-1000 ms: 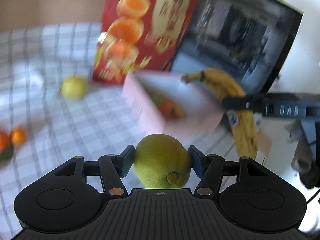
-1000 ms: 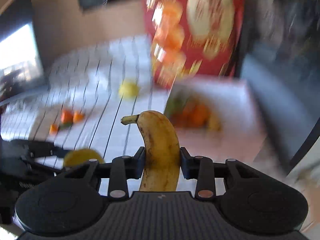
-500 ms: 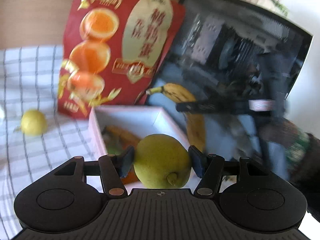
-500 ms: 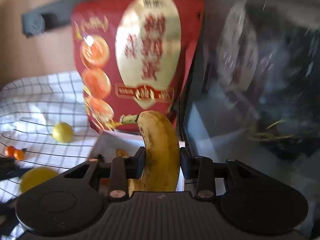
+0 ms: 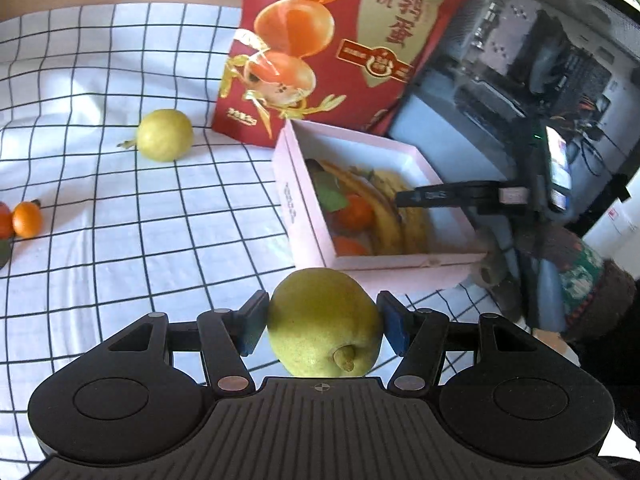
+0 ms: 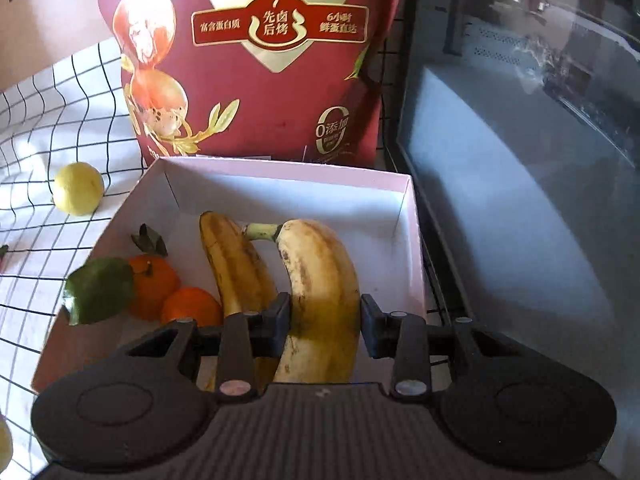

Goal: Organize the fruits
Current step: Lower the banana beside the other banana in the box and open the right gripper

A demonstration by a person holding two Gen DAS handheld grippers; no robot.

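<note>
Right wrist view: banana [image 6: 320, 300] sits clamped betw. the right gripper [image 6: 324, 322] fingers, both pads pressed on its sides, stem end pointing fwd and away from the fingertips, low inside the pink box [image 6: 280, 170]. Just left of the left finger lies a 2nd banana [image 6: 236, 264] on the box floor, touching or nearly touching the held one; further left of it, two tangerines [image 6: 154, 284] w/ a green leaf. Ahead of the fingertips, behind the box's far wall, stands a red snack bag [image 6: 260, 60]; right of the fingers, a dark glass-fronted case [image 6: 520, 160]. Left wrist view: left gripper [image 5: 324, 322] fingers are clamped on a yellow-green pear [image 5: 324, 324], stem end toward the camera, held above the checked cloth [image 5: 120, 240], box ahead and slightly right of the fingertips. Far ahead-left of the fingers on the cloth: another pear [image 5: 165, 140]; far left edge, small tangerines [image 5: 26, 219].
</note>
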